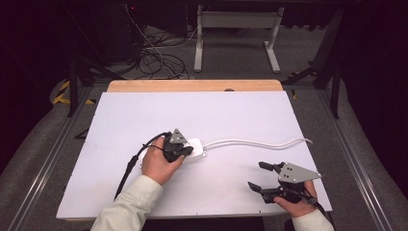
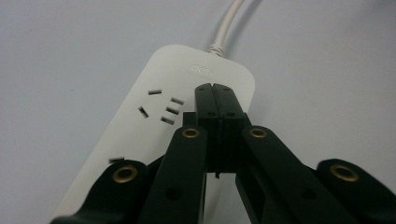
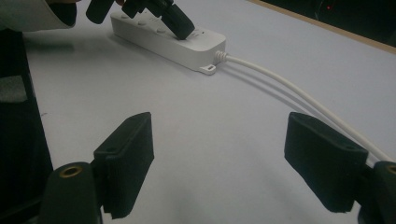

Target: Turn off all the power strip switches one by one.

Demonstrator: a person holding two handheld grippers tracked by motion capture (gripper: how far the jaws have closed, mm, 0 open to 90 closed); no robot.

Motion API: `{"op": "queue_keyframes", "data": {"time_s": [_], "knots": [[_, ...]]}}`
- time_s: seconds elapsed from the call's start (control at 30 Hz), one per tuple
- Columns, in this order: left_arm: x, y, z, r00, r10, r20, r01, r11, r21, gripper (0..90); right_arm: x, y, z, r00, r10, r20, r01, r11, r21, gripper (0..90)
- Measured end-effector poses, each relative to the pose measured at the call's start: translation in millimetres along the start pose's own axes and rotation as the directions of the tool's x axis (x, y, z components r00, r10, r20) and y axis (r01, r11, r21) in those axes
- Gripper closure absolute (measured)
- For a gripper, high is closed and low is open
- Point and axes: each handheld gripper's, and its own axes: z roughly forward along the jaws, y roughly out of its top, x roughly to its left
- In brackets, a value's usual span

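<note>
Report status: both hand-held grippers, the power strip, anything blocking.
Left hand-held gripper shut, tips over power strip. Right hand-held gripper open, holding nothing. Strip flat, cord trailing right. Nothing blocking.

left gripper (image 1: 185, 150) fingers pressed together, right gripper (image 1: 260, 176) fingers spread

Power strip (image 2: 154, 116) looks like smooth white plastic with a slight sheen, cable (image 1: 260, 142) rubbery. Table top (image 1: 144, 115) is matt white, bare wood along its far edge (image 1: 192, 85). Left gripper (image 2: 215, 88) is matt black plastic with brass-looking rivets.
</note>
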Motion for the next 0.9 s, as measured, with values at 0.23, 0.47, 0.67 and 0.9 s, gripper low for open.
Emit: {"op": "queue_keyframes", "data": {"time_s": [0.23,0.47,0.67,0.9], "knots": [[1.1,-0.2,0.4,0.9999,-0.006,0.011,0.006,1.0000,0.005,90.0,0.7,0.2,0.5,1.0000,0.000,-0.001,0.000,1.000,0.001,25.1],[-2.0,0.1,-2.1,1.0000,0.004,-0.009,-0.004,0.9997,-0.026,90.0,1.0,0.4,0.3,1.0000,-0.003,0.002,0.003,1.000,0.003,25.0],[-3.2,11.9,-30.4,0.9997,-0.017,0.018,0.019,0.9916,-0.128,90.0,-2.4,-0.8,-0.4,0.9999,0.008,0.007,-0.008,1.000,-0.002,25.0],[-3.6,12.5,-41.5,0.9994,-0.016,0.031,0.021,0.9873,-0.158,90.0,-1.8,-0.6,-1.6,0.9999,0.009,0.006,-0.009,1.000,-0.008,25.0]]}}
